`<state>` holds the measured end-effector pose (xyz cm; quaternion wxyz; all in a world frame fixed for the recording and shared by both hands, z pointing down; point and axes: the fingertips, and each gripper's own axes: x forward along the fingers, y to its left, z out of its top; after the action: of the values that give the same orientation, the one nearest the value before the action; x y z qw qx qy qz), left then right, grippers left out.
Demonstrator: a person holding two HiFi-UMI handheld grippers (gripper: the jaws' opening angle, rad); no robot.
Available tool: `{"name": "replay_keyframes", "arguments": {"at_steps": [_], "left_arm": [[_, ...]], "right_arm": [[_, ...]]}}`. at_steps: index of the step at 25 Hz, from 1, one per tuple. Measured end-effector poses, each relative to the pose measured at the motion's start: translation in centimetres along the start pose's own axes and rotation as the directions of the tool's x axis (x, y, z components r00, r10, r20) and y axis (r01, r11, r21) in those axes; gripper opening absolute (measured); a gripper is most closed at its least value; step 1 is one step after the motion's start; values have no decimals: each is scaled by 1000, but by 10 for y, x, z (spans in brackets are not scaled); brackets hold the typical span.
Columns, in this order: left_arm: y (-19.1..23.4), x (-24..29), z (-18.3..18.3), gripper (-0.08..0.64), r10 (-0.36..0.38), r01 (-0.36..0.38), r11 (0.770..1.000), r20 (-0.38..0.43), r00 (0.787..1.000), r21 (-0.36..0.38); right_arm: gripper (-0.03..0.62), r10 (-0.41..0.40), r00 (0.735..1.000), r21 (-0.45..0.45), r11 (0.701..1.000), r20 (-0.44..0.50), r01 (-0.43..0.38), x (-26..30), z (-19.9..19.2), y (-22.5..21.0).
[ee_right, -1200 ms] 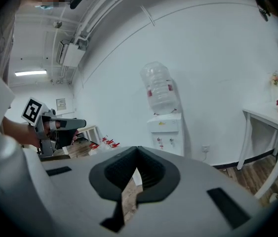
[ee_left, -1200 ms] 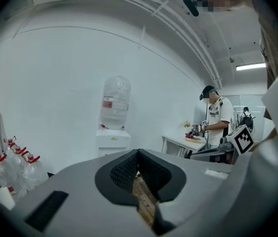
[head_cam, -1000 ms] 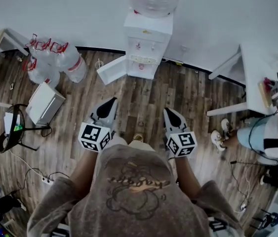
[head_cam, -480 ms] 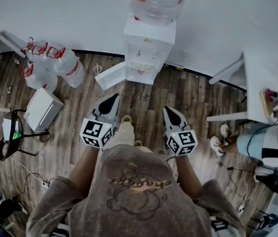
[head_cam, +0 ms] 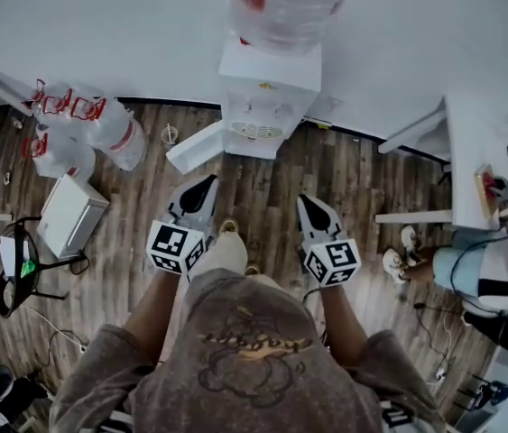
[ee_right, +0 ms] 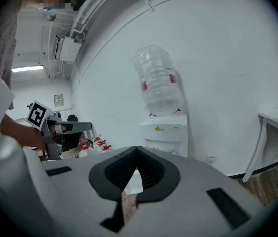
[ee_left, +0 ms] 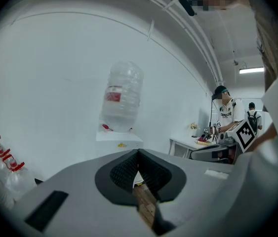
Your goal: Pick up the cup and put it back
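Note:
A white water dispenser [head_cam: 267,97] with a large clear bottle [head_cam: 285,3] on top stands against the wall ahead, its lower door [head_cam: 195,147] swung open. A small cup-like object [head_cam: 170,134] sits on the wooden floor left of that door. My left gripper [head_cam: 207,184] and right gripper [head_cam: 306,201] are held side by side in front of my body, pointing at the dispenser and well short of it. The left gripper [ee_left: 138,152] is shut and empty, and so is the right gripper [ee_right: 138,148]. The dispenser [ee_right: 163,132] shows beyond the jaws.
Several empty water bottles [head_cam: 82,124] lie on the floor at left, with a white box [head_cam: 71,215] and a black stool [head_cam: 19,269] nearer. A white table [head_cam: 479,152] stands at right, where another person [head_cam: 497,251] sits. Cables run along the floor.
The dispenser, the bottles and the box have come closer and lower in the head view as I walk toward them. Both grippers keep their pose, shut.

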<state>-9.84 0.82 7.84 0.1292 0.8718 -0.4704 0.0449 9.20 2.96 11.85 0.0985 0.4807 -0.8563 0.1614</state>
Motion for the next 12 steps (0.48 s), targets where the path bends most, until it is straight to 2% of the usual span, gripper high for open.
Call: {"name": "replay_keyframes", "arguments": {"at_steps": [7,12], "left_arm": [[29,45,-35,3,-4,4,1000,-1,1000,5],[52,73,-77,3,1,-1,1000,24,1000,3]], "right_arm": [[3,6,1000,3,1000,-9,-6,48,-33,-28],[3,23,1000,-11,1000,4,-23,86,-72,-47]]}}
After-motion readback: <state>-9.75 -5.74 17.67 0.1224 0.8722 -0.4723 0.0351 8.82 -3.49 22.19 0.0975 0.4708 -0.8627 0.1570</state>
